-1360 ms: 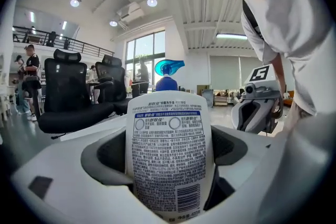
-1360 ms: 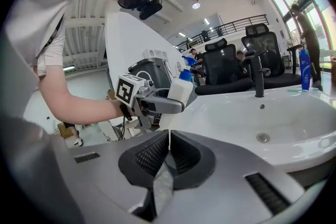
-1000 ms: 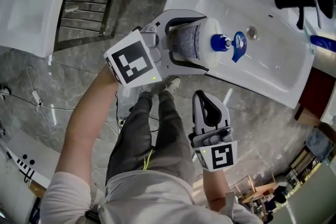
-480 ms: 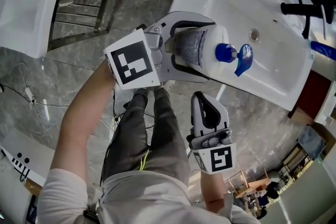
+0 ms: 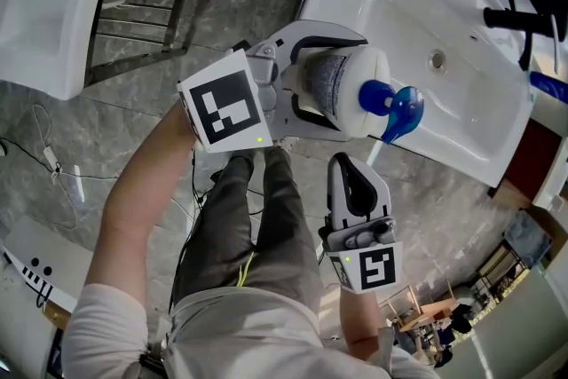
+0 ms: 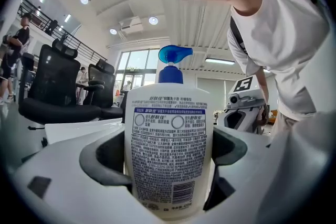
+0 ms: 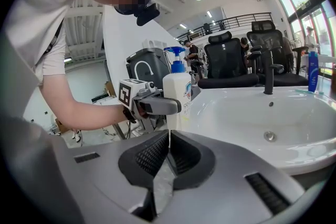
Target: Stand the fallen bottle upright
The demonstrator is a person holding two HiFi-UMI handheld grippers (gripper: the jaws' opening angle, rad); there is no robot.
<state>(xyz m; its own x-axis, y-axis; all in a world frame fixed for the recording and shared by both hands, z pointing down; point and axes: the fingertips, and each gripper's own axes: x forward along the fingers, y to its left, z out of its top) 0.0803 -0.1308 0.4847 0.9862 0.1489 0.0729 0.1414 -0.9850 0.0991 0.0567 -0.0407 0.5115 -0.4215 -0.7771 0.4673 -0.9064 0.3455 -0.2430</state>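
Observation:
A white bottle (image 5: 355,75) with a blue pump (image 5: 395,106) is held upright over the near rim of the white sink (image 5: 461,40). My left gripper (image 5: 337,82) is shut on its body, one jaw on each side. In the left gripper view the label side of the bottle (image 6: 169,113) fills the gap between the jaws of the left gripper (image 6: 168,148). My right gripper (image 5: 348,166) hangs lower and nearer to me, shut and empty. In the right gripper view the bottle (image 7: 177,94) stands beside the sink rim, with its base hidden behind the tips of the right gripper (image 7: 169,136).
A black faucet (image 5: 524,18) stands at the sink's far side, with a blue bottle (image 7: 313,73) near it. A second white basin (image 5: 44,4) and a metal rack (image 5: 142,4) lie to the left. The person's legs stand below the grippers on a grey floor.
My left gripper has carried the bottle a little toward the sink's near rim and lower. The right gripper has kept almost the same place in the view.

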